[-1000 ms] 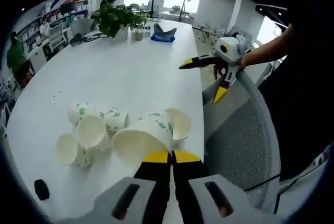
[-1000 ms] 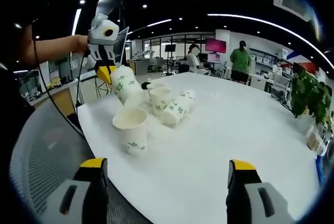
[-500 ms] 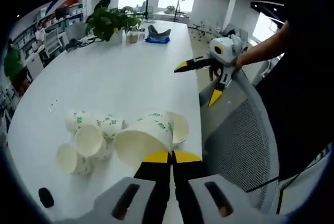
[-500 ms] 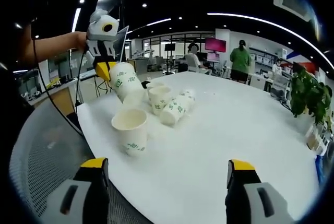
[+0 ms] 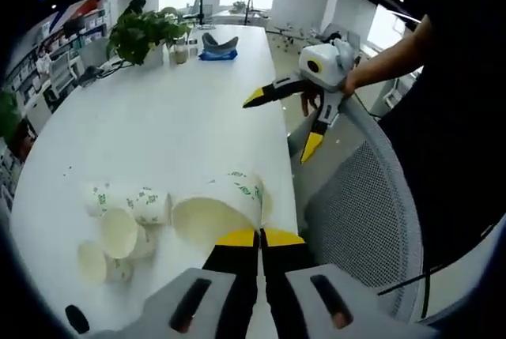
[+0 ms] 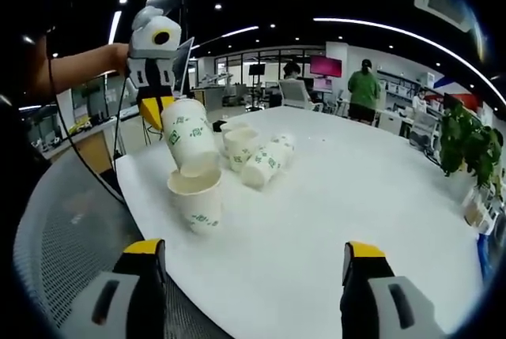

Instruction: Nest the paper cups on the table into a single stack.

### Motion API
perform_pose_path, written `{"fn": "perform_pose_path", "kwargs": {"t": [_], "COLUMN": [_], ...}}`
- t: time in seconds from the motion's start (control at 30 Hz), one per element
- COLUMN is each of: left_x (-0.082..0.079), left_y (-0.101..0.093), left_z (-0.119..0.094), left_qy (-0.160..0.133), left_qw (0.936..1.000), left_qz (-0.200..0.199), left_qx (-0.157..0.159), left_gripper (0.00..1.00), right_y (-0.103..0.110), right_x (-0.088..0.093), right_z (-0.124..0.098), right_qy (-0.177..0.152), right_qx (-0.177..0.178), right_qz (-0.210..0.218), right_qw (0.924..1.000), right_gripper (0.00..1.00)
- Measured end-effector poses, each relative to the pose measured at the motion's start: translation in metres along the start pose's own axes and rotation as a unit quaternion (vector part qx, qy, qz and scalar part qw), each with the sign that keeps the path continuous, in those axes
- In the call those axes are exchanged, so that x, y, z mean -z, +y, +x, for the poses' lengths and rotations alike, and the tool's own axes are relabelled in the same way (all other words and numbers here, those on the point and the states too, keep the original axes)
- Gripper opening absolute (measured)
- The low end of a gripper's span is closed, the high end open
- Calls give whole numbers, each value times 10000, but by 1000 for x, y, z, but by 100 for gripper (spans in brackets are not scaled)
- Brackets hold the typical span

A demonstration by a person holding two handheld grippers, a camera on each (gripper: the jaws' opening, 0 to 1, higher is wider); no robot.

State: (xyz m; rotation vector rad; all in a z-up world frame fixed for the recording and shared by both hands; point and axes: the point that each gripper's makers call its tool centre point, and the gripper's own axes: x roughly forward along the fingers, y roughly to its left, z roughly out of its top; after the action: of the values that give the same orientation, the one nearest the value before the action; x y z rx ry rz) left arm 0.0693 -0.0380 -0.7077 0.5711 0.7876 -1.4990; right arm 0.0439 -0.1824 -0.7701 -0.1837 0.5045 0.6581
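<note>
Left gripper (image 6: 152, 114) pinches a cup (image 6: 188, 136) by the rim, jaws closed on it; I see its base just inside an upright cup (image 6: 198, 197) near the table (image 6: 332, 197) edge. More cups (image 6: 265, 163) lie behind. Right gripper (image 6: 249, 264) hangs wide open, holding nothing, off the near edge

Matt paper cups (image 6: 188, 135), glossy table (image 6: 332, 197)
</note>
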Motion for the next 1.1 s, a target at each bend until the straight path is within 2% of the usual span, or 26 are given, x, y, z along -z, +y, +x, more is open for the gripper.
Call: {"fn": "perform_pose_path", "kwargs": {"t": [0.57, 0.93, 1.1], "left_x": [-10, -9, -4], "left_y": [-1, -7, -9], "left_z": [7, 29, 42], "left_qy": [74, 233, 402], "left_qw": [9997, 9989, 9979], "left_qz": [220, 337, 400], "left_qx": [50, 237, 310], "left_gripper": [0, 0, 0], "right_y": [-2, -2, -4], "right_x": [2, 5, 6], "right_z": [0, 0, 0], "right_qy": [35, 111, 157], "right_qx": [35, 24, 47], "right_qz": [-9, -4, -18], "right_qw": [10000, 9999, 9999], "right_gripper": [92, 90, 89]}}
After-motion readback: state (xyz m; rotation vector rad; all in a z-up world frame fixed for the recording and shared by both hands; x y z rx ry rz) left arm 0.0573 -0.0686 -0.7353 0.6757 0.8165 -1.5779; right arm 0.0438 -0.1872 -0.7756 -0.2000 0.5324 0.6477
